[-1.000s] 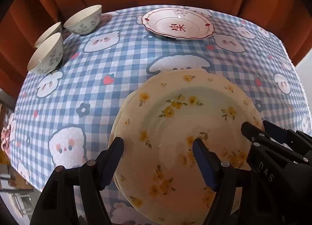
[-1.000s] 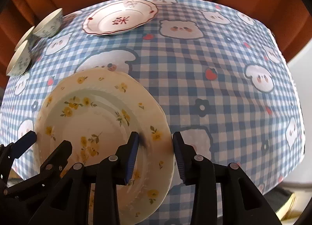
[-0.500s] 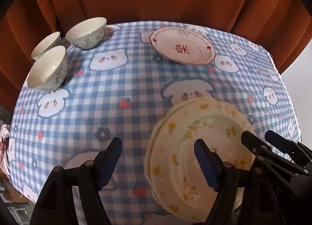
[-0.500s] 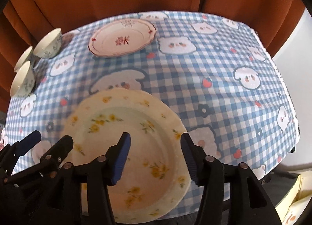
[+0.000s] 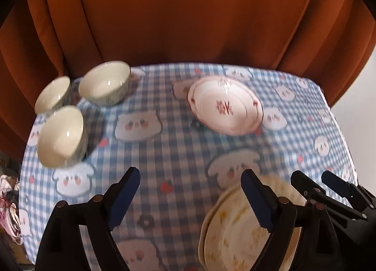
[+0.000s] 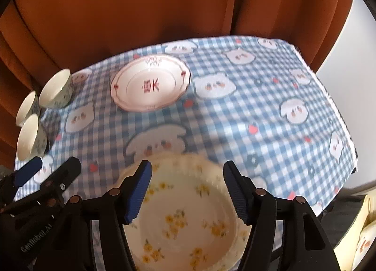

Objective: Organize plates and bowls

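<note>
3 bowls [image 5: 82, 104] clustered at table [image 6: 258, 111] far-left corner; plate [image 6: 150, 85] by far edge, mid; plate stack [image 6: 185, 214] at near edge.

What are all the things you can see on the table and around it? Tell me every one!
Bowls: three, cream-white, grouped at the far left corner of the table.
Red-patterned plate: one, white with a red rim and a red character, far middle of the table.
Yellow-flower plates: a stack of at least two, cream with yellow flowers, at the near edge.
Tablecloth: one, blue-and-white check with cartoon animals and strawberries, covering the table.
Curtain: orange-brown, behind the table.
Left gripper: black with blue pads, open, above the cloth beside the flower plates.
Right gripper: black with blue pads, open, above the flower plates.
</note>
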`<state>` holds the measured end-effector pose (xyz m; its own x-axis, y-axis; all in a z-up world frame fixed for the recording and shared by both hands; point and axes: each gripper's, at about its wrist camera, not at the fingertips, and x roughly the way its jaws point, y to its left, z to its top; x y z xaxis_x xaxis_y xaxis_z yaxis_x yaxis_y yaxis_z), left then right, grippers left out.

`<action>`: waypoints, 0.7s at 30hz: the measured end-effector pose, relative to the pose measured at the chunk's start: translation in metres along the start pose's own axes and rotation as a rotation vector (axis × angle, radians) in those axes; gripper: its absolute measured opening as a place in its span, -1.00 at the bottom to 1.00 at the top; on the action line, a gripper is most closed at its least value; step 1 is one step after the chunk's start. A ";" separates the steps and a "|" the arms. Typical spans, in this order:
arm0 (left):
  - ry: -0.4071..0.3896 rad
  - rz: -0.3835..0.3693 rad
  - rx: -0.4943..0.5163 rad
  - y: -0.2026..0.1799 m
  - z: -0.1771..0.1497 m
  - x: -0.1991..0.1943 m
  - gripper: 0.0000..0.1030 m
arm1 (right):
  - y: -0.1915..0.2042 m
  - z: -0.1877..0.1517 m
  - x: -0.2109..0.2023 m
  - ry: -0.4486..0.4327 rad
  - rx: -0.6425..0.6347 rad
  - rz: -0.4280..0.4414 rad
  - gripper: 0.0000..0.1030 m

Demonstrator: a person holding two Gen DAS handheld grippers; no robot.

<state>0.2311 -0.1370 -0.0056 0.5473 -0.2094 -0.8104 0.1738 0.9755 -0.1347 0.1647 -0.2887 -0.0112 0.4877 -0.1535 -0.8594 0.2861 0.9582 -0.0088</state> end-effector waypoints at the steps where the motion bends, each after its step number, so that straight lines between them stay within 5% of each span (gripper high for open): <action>1: -0.014 0.009 -0.001 -0.001 0.008 0.000 0.75 | 0.000 0.006 0.000 -0.006 0.001 0.001 0.32; 21: -0.030 0.176 -0.129 -0.015 0.097 0.075 0.90 | -0.011 0.142 0.089 -0.006 -0.088 0.180 0.50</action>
<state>0.3487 -0.1740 -0.0089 0.5842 -0.0349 -0.8109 -0.0319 0.9973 -0.0659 0.3214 -0.3472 -0.0148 0.5294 0.0215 -0.8481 0.1207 0.9876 0.1004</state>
